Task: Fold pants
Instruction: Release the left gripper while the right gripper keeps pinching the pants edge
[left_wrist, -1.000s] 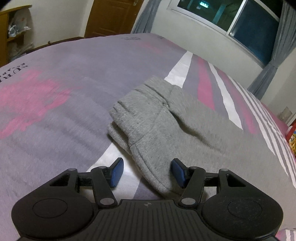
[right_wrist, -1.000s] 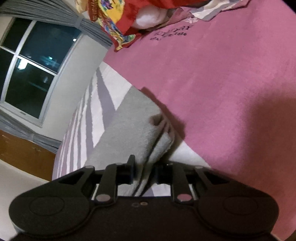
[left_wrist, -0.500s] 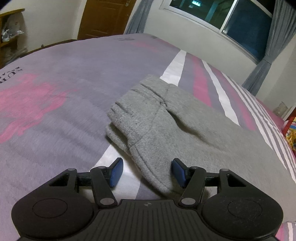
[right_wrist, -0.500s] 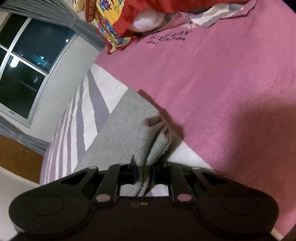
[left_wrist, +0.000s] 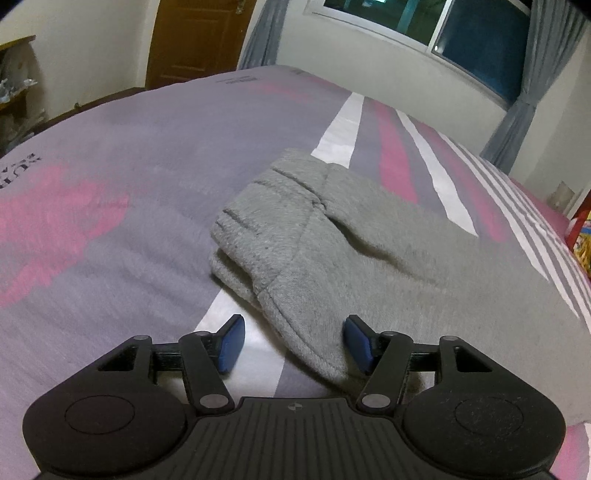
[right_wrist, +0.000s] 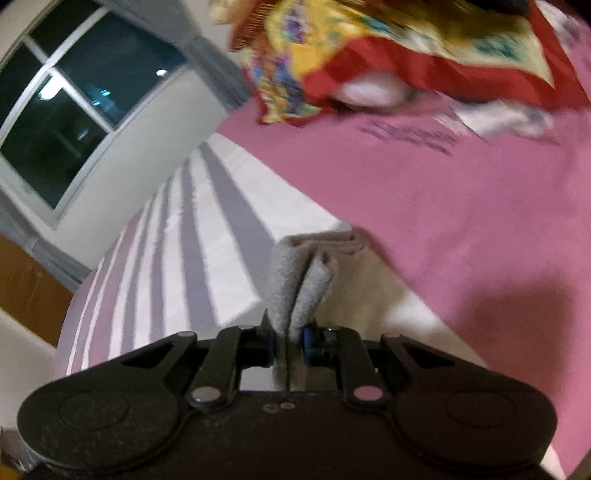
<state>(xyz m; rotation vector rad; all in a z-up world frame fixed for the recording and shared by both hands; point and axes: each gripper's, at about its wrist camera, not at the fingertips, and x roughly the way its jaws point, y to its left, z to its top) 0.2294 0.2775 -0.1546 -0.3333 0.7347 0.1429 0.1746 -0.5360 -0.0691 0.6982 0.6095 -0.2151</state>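
Note:
Grey fleece pants (left_wrist: 332, 243) lie folded along their length on the bed, waistband end near me in the left wrist view. My left gripper (left_wrist: 291, 343) stands open, its blue pads (left_wrist: 231, 341) on either side of the waistband corner without pressing it. In the right wrist view, my right gripper (right_wrist: 288, 338) is shut on the leg ends of the pants (right_wrist: 295, 288), which are lifted off the bed, with folded layers sticking up between the pads. The stretch of pants between the two ends is out of sight in that view.
The bedspread (left_wrist: 122, 177) is purple, pink and white striped, with a plain pink area (right_wrist: 443, 206) on the right wrist side. A red and yellow patterned blanket (right_wrist: 369, 48) lies at the bed's far end. Window (left_wrist: 476, 33), curtains and a wooden door (left_wrist: 195, 37) line the walls.
The right gripper has closed tighter on the leg ends and risen with them, rolling as it went; the view is blurred. The left gripper stayed put, rolling slightly.

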